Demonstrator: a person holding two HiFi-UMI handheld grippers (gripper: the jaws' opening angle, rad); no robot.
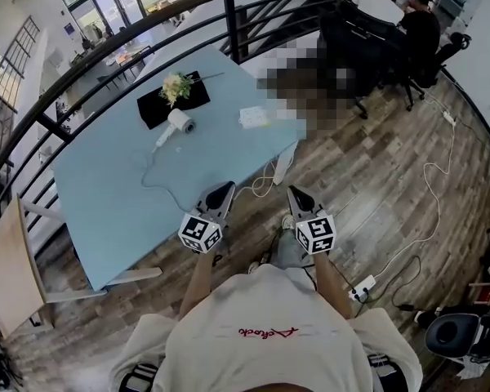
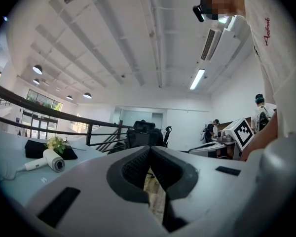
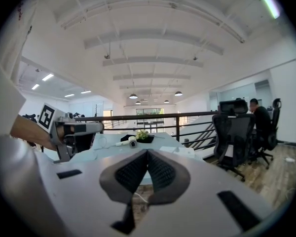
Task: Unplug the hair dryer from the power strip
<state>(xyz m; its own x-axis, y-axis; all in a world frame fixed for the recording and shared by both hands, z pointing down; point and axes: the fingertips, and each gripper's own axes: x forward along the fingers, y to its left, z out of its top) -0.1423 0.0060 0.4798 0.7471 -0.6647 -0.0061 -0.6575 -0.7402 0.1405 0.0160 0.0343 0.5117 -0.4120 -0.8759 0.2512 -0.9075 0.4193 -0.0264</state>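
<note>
Dryer (image 1: pixel 176 125) lies well beyond left claw (image 1: pixel 225 188) and right claw (image 1: pixel 295 192).

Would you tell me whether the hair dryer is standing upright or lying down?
Lying down: the hair dryer rests on its side on the table, with its handle flat along the surface.

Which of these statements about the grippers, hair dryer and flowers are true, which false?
1. The left gripper and the right gripper are both shut and empty. True.
2. The hair dryer lies on the floor. False: it lies on the blue table, beside the black mat.
3. The left gripper grips the cord. False: it holds nothing; the cord lies on the table.
4. Flowers lie on the black mat. True.
</note>
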